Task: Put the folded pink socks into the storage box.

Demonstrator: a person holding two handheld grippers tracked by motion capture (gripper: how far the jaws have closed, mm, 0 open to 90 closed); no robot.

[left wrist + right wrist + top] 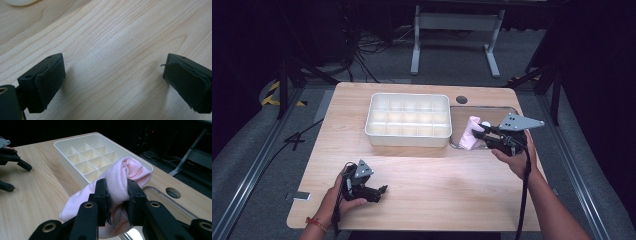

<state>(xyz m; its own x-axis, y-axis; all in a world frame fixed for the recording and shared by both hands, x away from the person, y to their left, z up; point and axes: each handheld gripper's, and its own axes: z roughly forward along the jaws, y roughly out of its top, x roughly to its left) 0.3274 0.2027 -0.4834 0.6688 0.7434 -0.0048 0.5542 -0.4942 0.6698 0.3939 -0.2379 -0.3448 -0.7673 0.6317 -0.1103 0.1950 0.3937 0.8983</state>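
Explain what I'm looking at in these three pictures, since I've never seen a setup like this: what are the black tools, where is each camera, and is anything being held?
A person sits at a light wooden table holding a black two-jaw gripper in each hand. One picture looks down from above the person; the other two come from cameras riding on each gripper, looking along its jaws. On the table stand a white plastic tray divided into small compartments and, beside it, a clear shallow tray. The right gripper is shut on a rolled pink cloth, holding it above the clear tray. The left gripper rests near the table's front edge, jaws wide apart with bare wood between them.
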